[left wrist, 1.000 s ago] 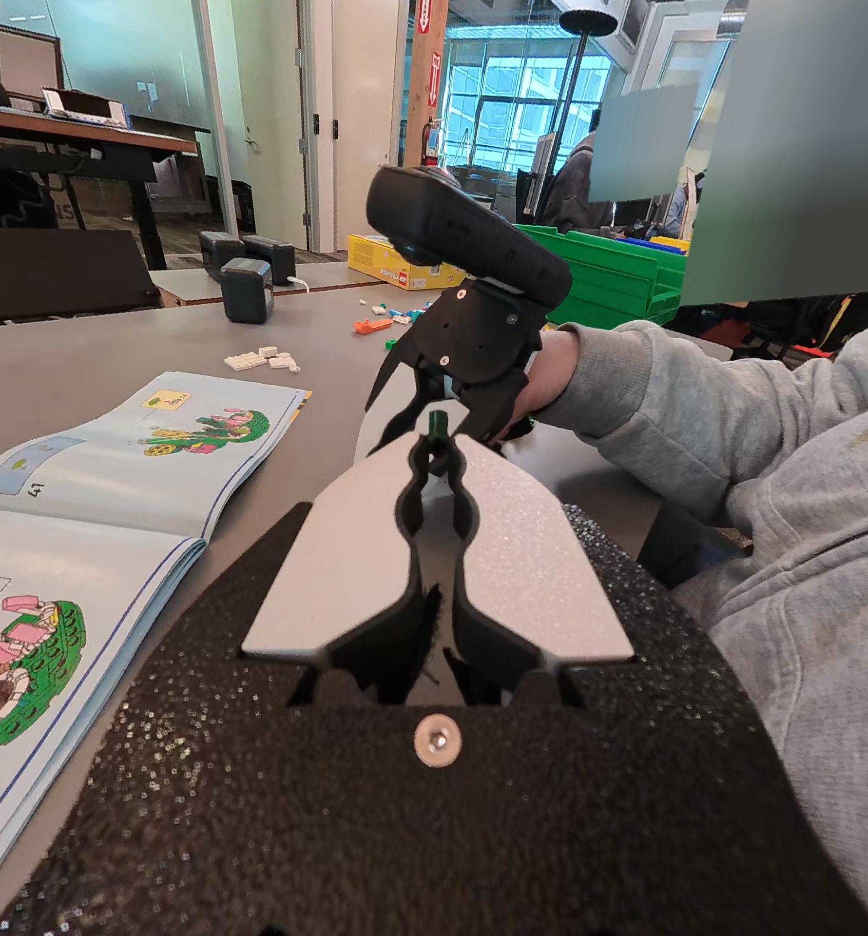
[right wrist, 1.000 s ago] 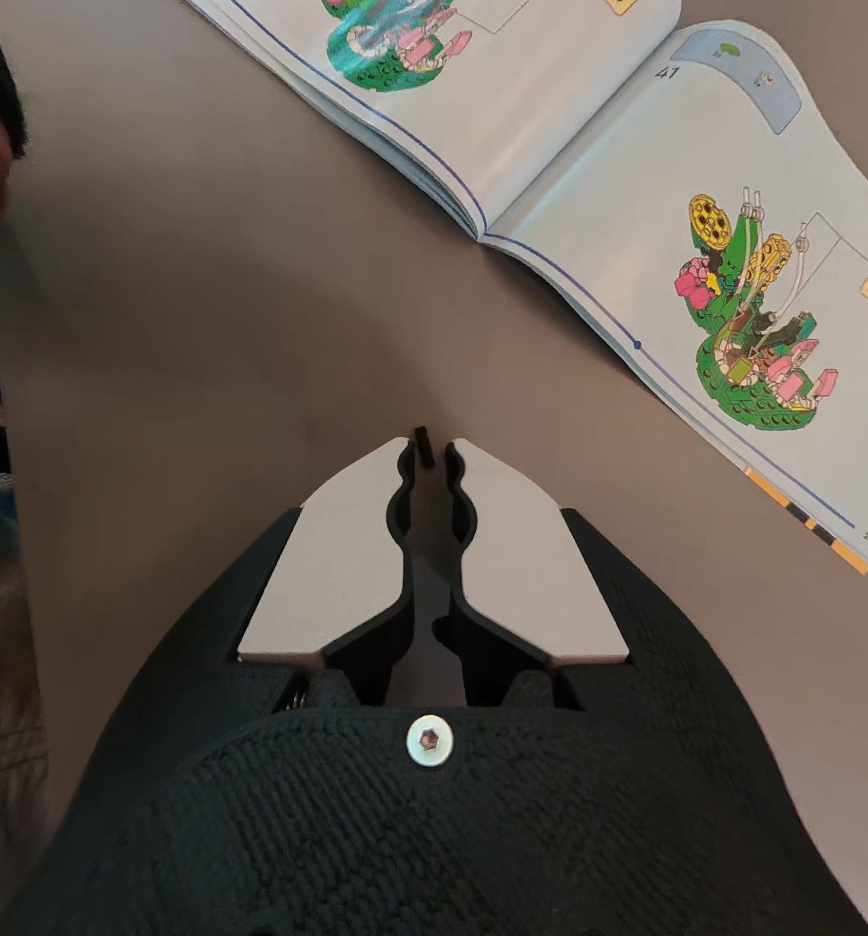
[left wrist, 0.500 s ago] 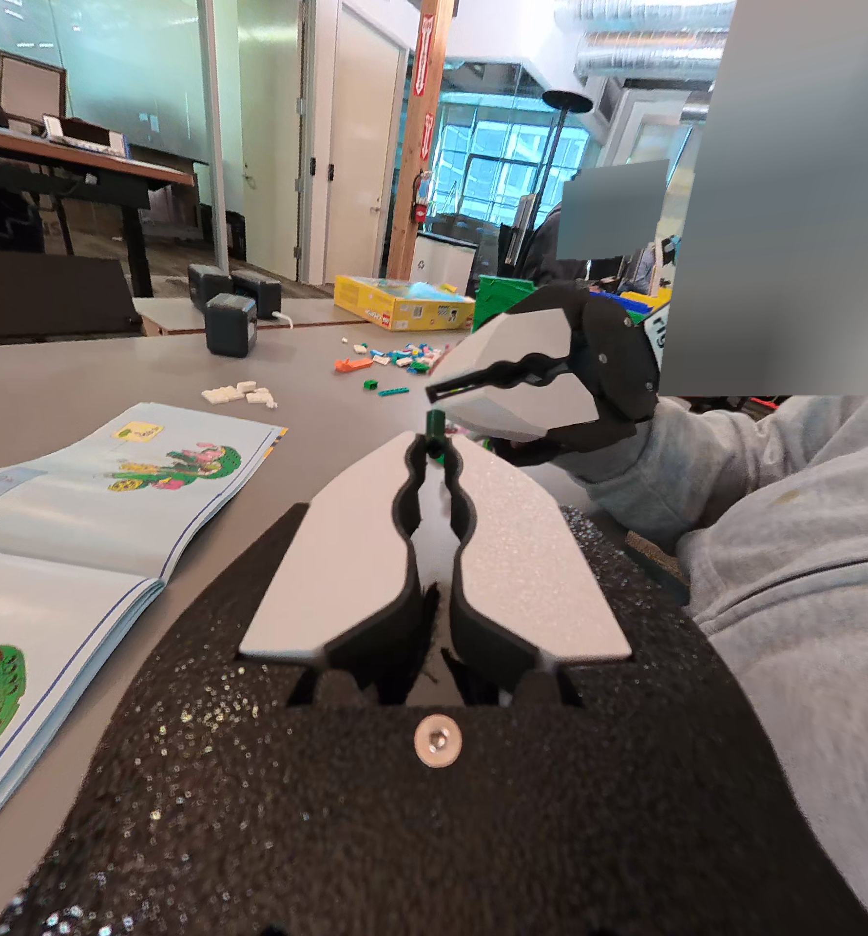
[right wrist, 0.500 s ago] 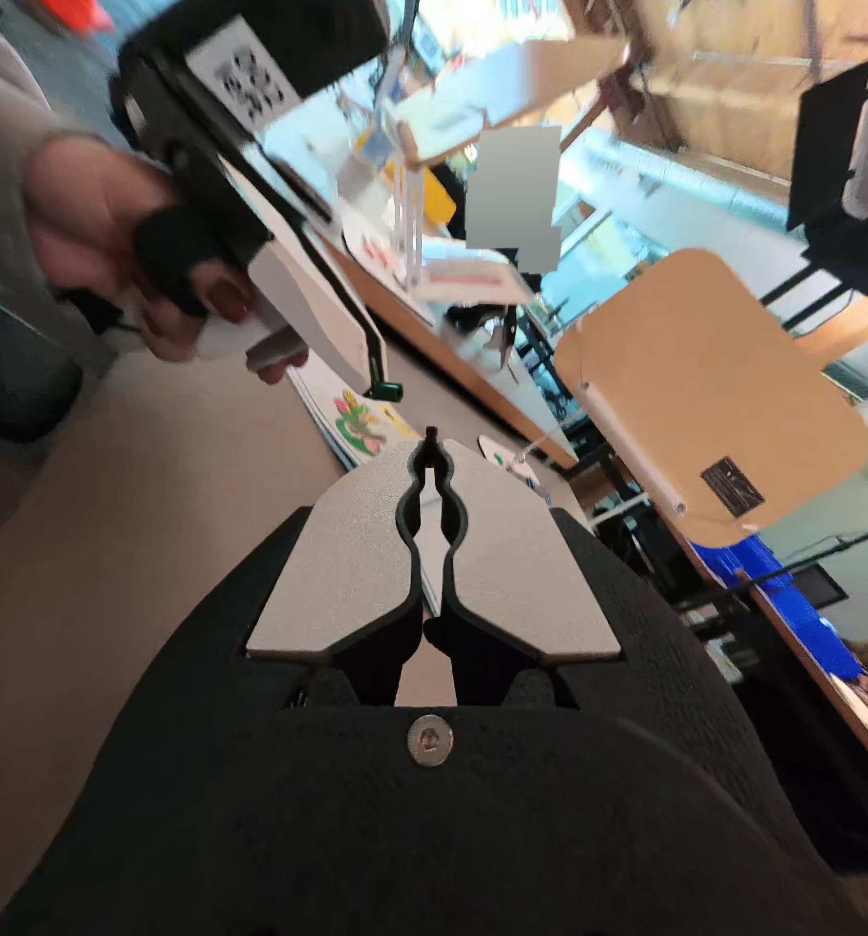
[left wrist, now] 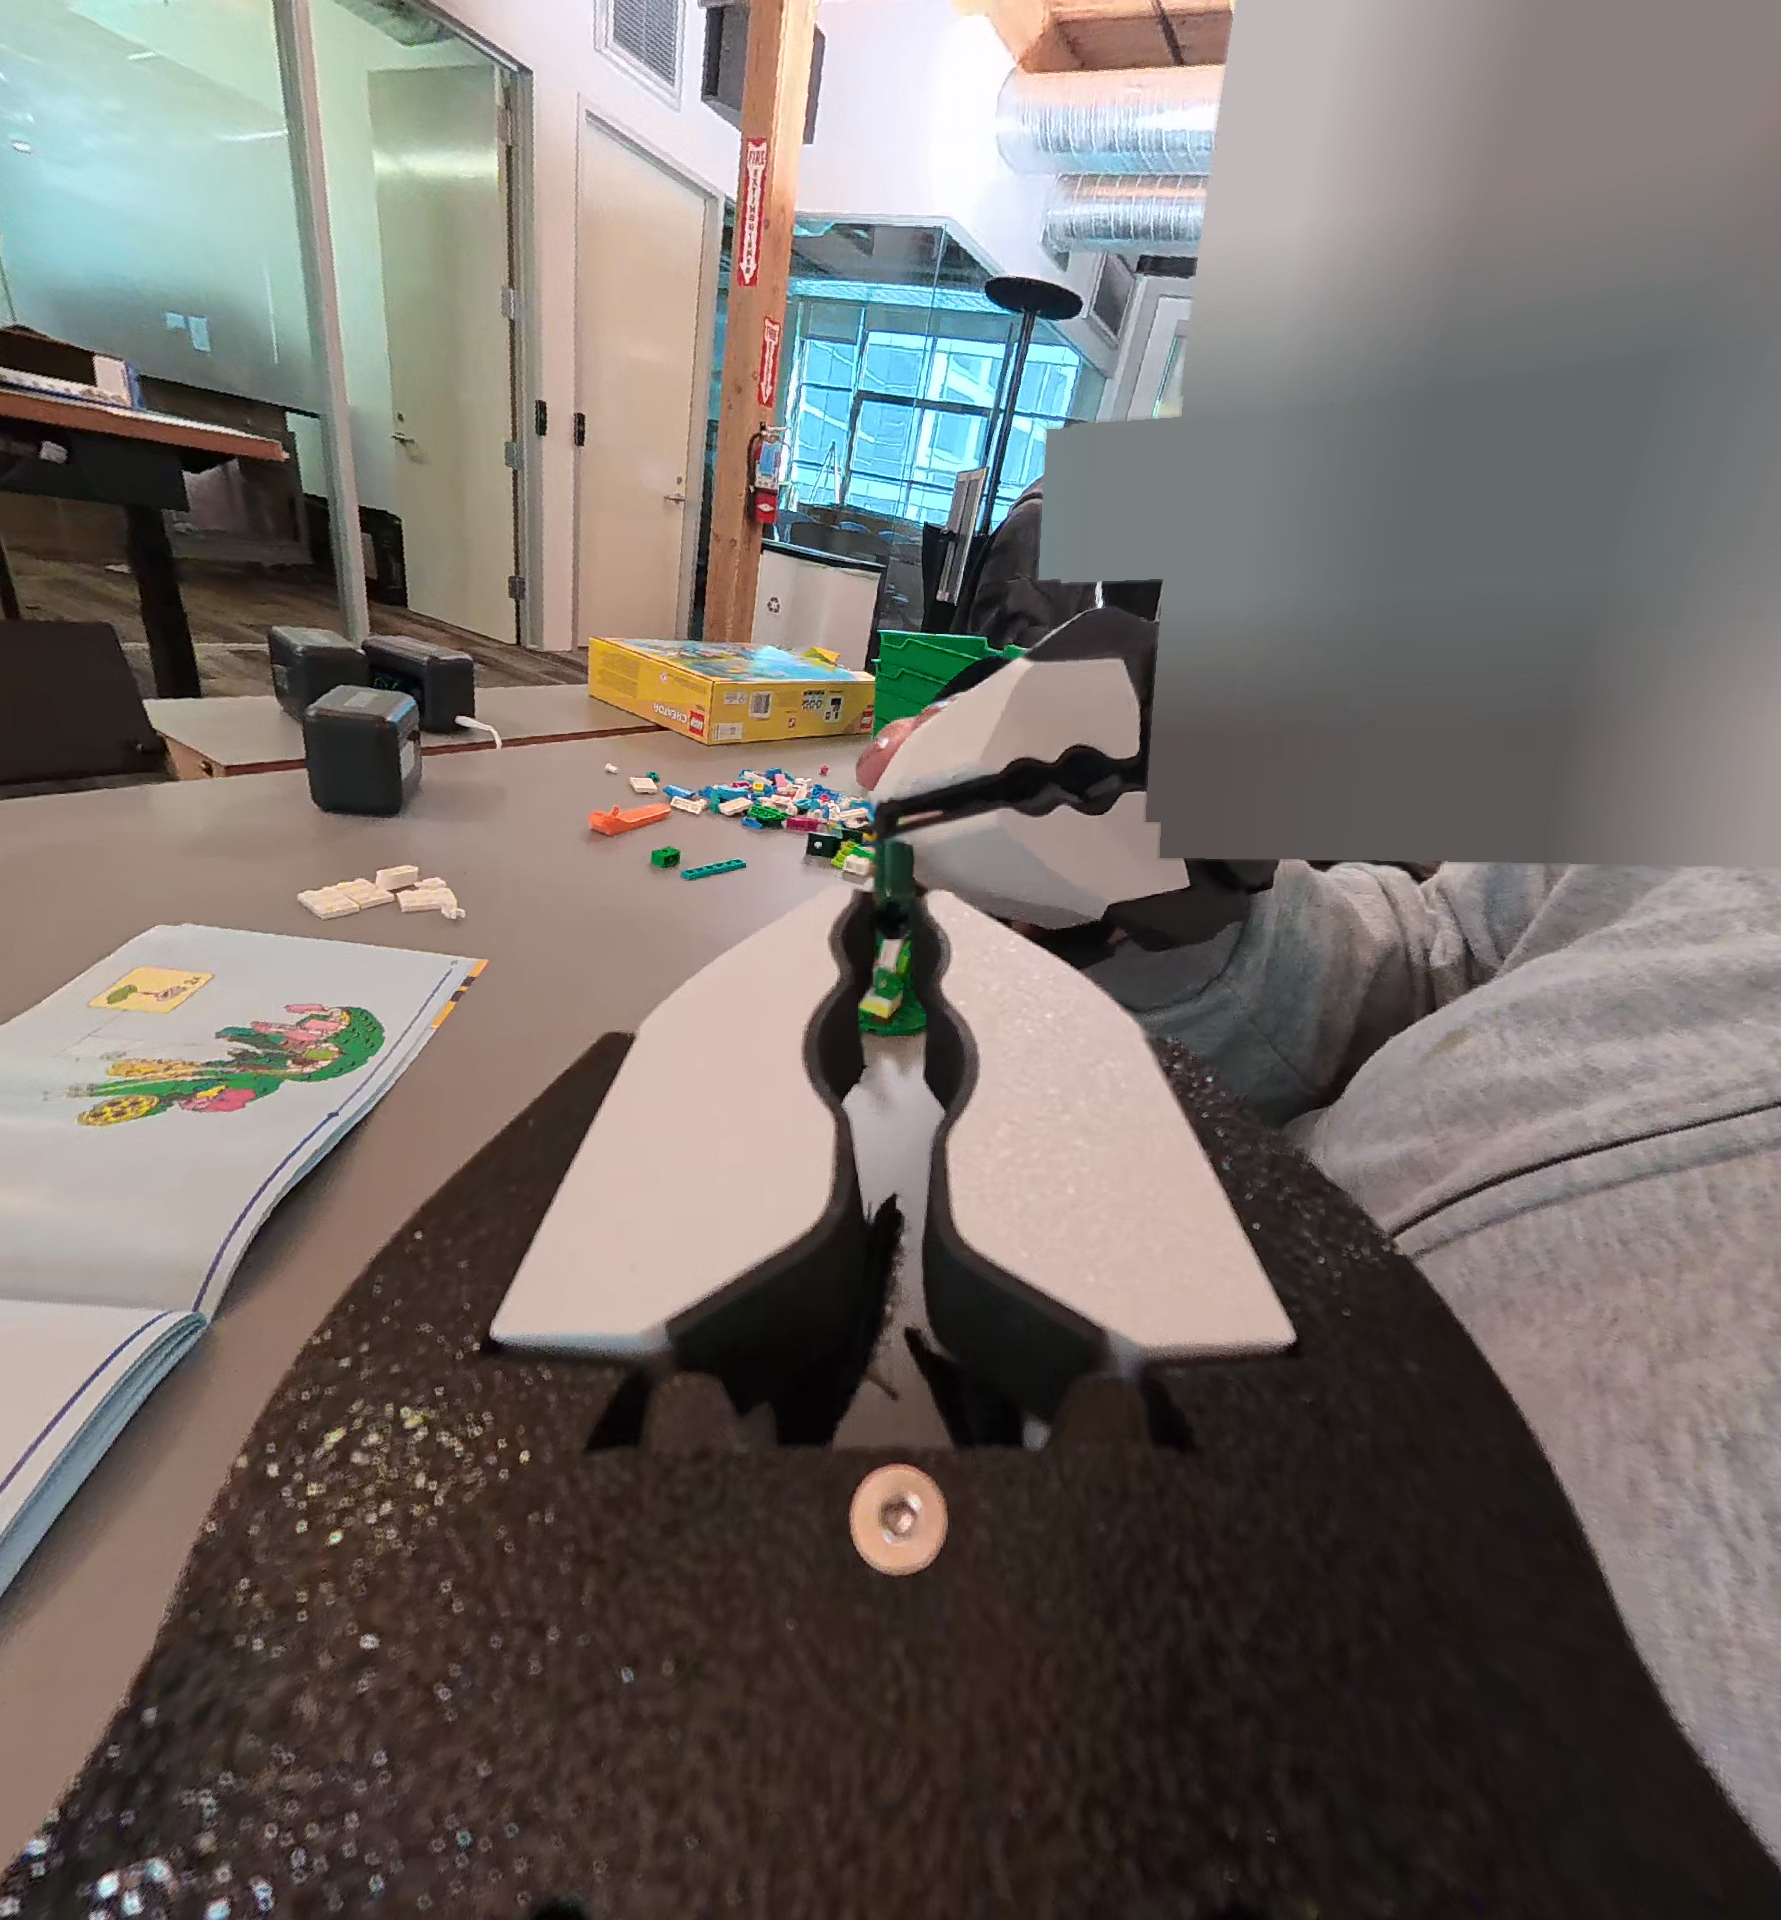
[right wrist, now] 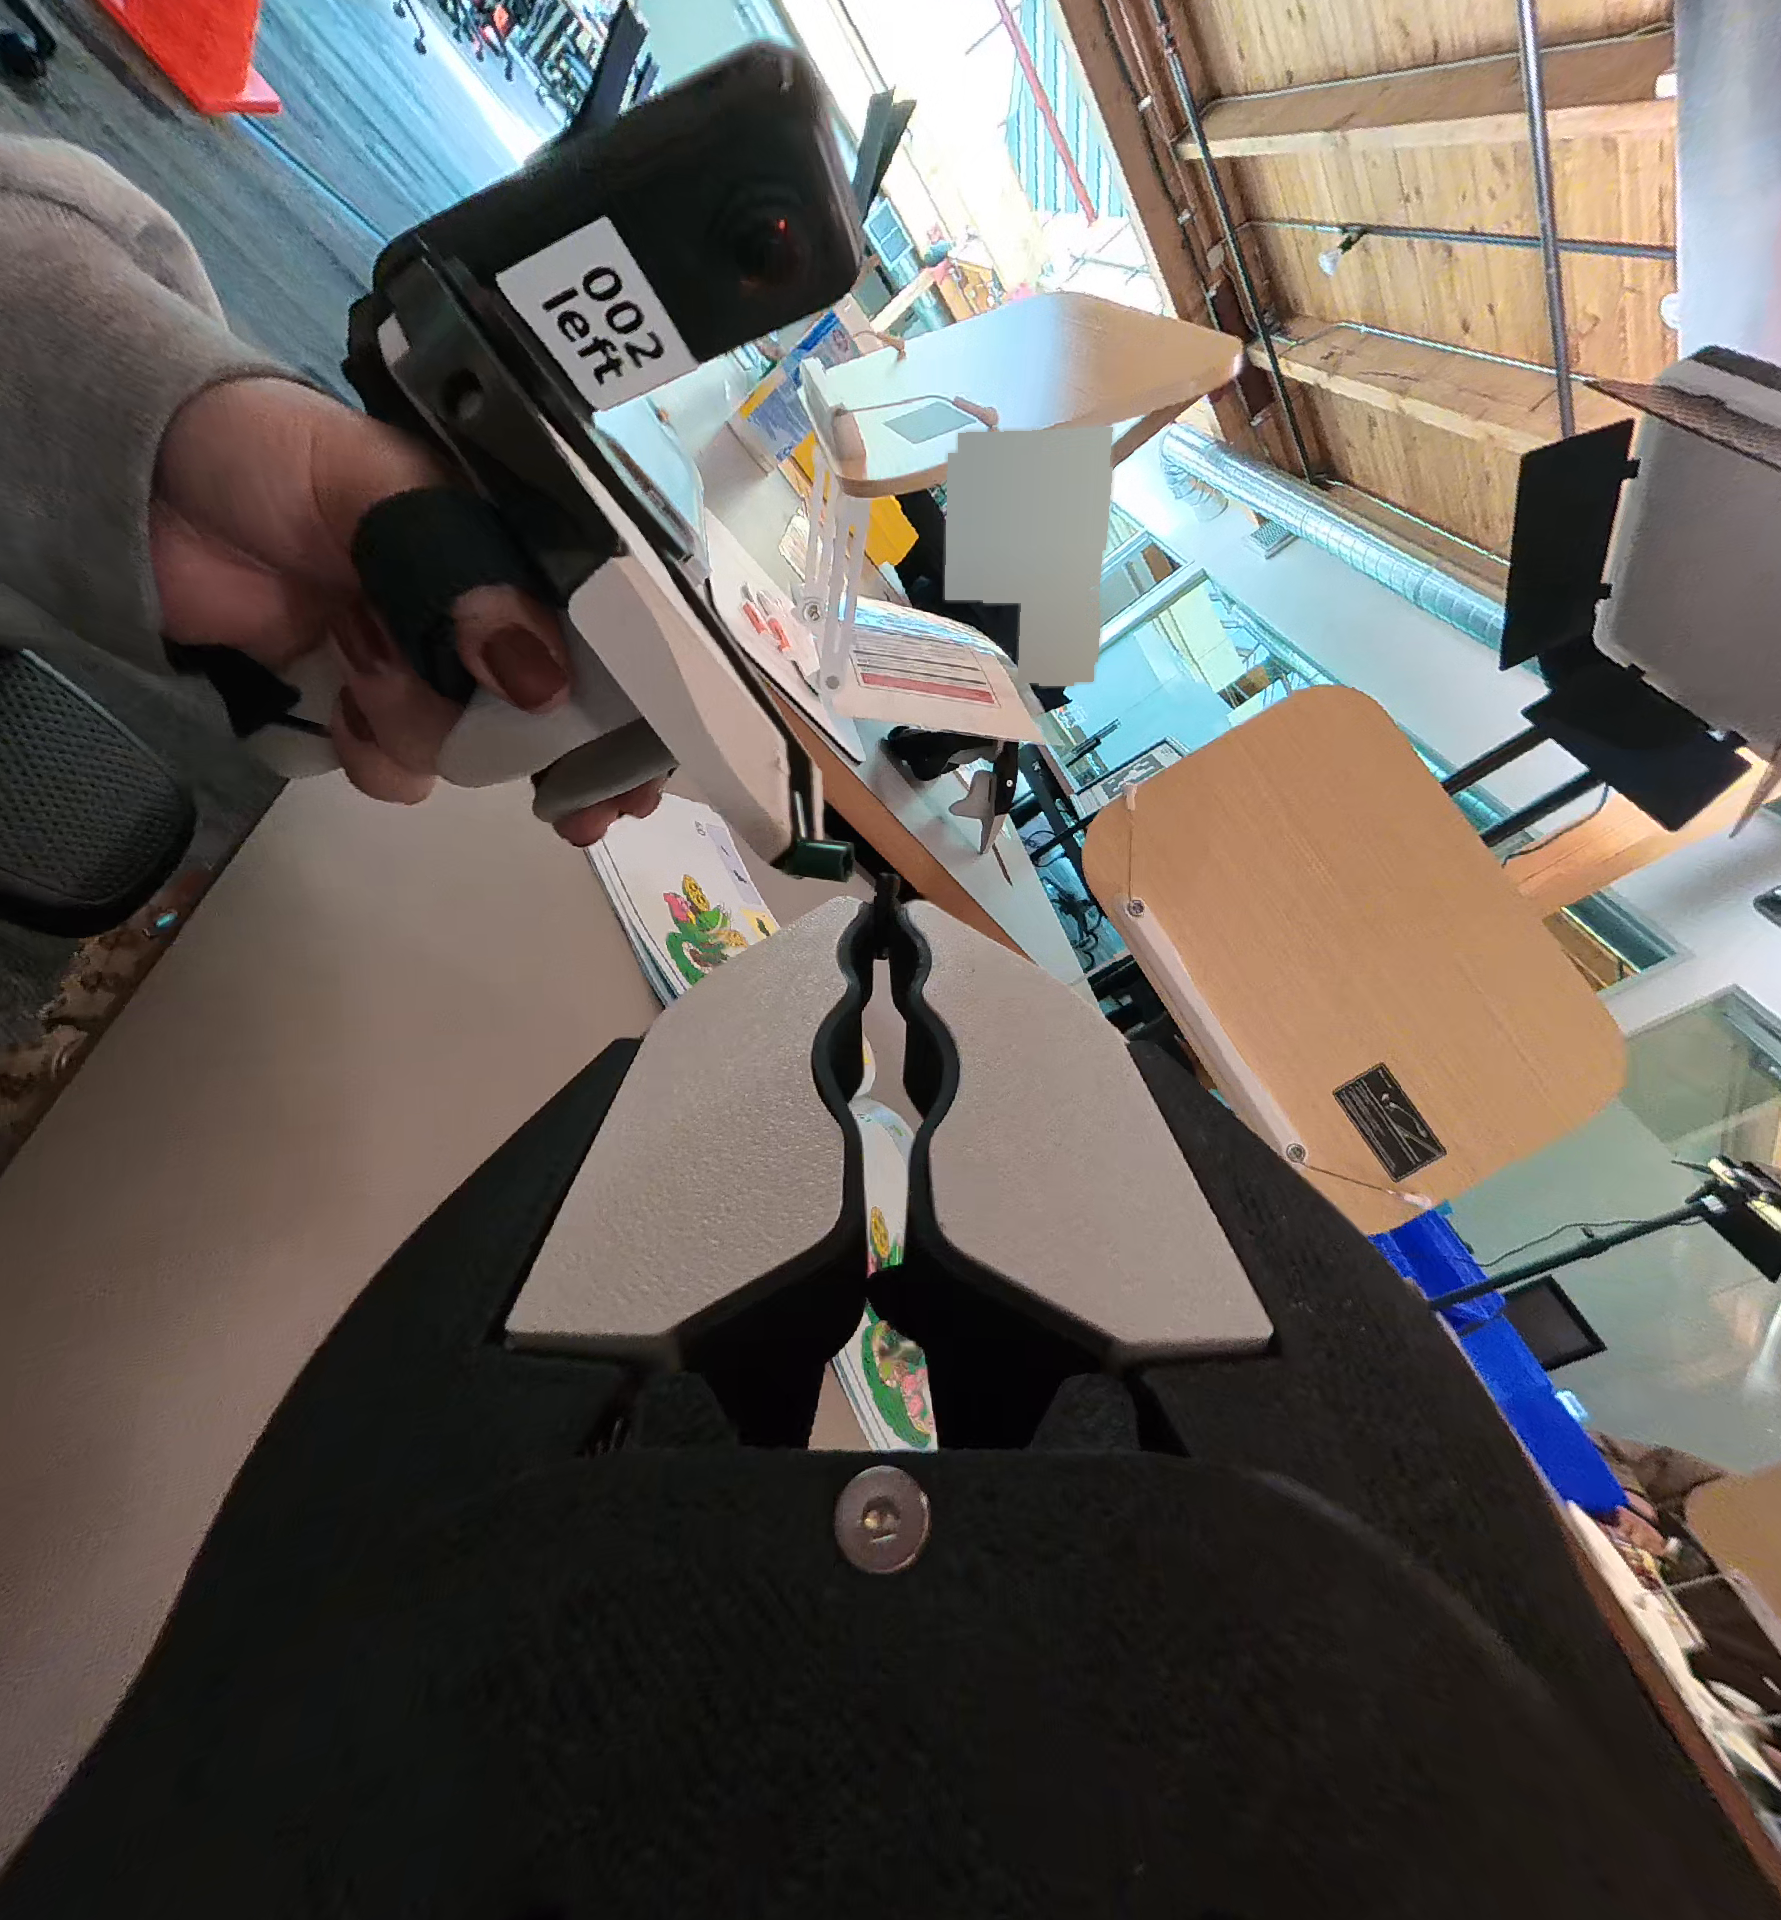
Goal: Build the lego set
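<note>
My left gripper [left wrist: 891, 906] is shut on a small dark green piece [left wrist: 894, 868] that sticks out past its tips. My right gripper [right wrist: 884, 916] is shut on a thin black piece [right wrist: 884, 889]. In the left wrist view the right gripper [left wrist: 881, 823] comes in from the right, its tips just above the green piece. In the right wrist view the left gripper [right wrist: 801, 831] reaches in from the upper left with the green piece [right wrist: 826, 858] just left of the black one. I cannot tell whether the two pieces touch. A green and white build [left wrist: 888, 992] shows through the gap between the left gripper's jaws.
The open instruction booklet [left wrist: 190, 1070] lies on the grey table [left wrist: 512, 873] at the left. Loose coloured bricks [left wrist: 772, 805], white bricks [left wrist: 377, 894], an orange piece [left wrist: 628, 819], a yellow box [left wrist: 730, 686] and dark grey blocks [left wrist: 361, 748] lie farther back. A grey sleeve [left wrist: 1592, 1195] is at the right. The tips of both grippers are at nearly the same place.
My right gripper has swung up from facing the table and moved in to the left gripper's tip. The black piece now sits right by the green piece. Both grippers stayed shut.
</note>
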### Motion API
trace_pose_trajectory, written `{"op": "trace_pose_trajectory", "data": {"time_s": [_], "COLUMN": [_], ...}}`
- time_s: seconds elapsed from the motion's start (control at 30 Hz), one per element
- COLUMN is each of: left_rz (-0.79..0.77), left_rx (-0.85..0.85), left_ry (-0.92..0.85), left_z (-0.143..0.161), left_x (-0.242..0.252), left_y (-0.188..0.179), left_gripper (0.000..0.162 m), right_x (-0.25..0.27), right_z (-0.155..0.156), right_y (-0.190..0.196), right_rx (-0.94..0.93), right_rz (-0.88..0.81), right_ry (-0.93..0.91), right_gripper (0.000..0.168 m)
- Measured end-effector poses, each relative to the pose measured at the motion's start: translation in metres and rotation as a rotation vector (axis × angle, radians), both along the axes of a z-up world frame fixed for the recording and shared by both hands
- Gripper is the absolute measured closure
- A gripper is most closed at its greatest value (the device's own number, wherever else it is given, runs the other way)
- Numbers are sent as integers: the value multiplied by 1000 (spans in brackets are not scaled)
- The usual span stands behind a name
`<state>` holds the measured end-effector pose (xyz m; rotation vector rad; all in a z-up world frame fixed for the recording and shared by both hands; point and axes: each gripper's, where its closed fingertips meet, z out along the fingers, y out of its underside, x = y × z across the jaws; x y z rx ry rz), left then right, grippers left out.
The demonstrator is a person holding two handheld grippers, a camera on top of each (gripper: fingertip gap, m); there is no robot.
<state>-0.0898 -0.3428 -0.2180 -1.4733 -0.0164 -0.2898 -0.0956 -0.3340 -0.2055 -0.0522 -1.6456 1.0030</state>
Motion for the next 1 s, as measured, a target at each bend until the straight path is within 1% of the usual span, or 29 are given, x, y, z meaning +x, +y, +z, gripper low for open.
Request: {"op": "trace_pose_trajectory", "data": {"time_s": [0.27,0.73,0.83,1.0], "left_rz": [16,23,35,66], "left_rx": [16,0,-19,-67], "left_ry": [50,80,103,160], "left_z": [1,-2,-5,-13], "left_x": [1,3,2,1], "left_y": [-2,-1,0,2], "left_gripper": [155,155,155,155], "right_x": [3,5,5,4], "right_z": [-3,-7,-10,-17], "right_y": [-5,-7,-6,-2], "right_rx": [155,204,298,577], "right_rz": [-19,-13,-34,-85], "right_ry": [25,37,76,184], "right_gripper": [168,168,168,168]}}
